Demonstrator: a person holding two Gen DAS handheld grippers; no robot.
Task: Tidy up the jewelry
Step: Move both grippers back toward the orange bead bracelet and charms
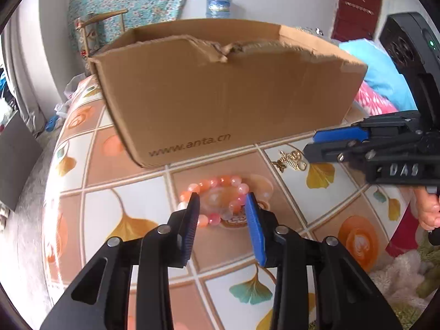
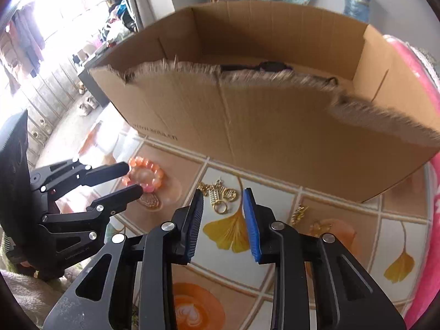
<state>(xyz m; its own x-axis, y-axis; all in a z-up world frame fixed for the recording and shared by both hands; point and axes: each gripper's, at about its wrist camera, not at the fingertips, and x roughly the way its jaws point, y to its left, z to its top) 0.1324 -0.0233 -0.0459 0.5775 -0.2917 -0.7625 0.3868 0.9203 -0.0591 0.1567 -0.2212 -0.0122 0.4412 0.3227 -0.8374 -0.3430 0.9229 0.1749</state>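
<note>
A pink and orange bead bracelet (image 1: 220,183) lies on the patterned tablecloth in front of an open cardboard box (image 1: 220,93). My left gripper (image 1: 222,199) is open, its fingers on either side of the bracelet's near part. The bracelet also shows in the right wrist view (image 2: 145,174), with the left gripper (image 2: 134,177) around it. A gold jewelry cluster (image 2: 220,195) lies just ahead of my right gripper (image 2: 223,196), which is open and empty. In the left wrist view the right gripper (image 1: 310,143) hovers by the gold cluster (image 1: 291,161). A dark item (image 2: 264,66) lies inside the box (image 2: 275,115).
More small gold pieces (image 2: 299,214) lie on the cloth to the right of my right gripper. A pink cloth (image 2: 429,88) borders the box on the right. A wooden chair (image 1: 93,27) and a water bottle (image 1: 218,7) stand behind the box.
</note>
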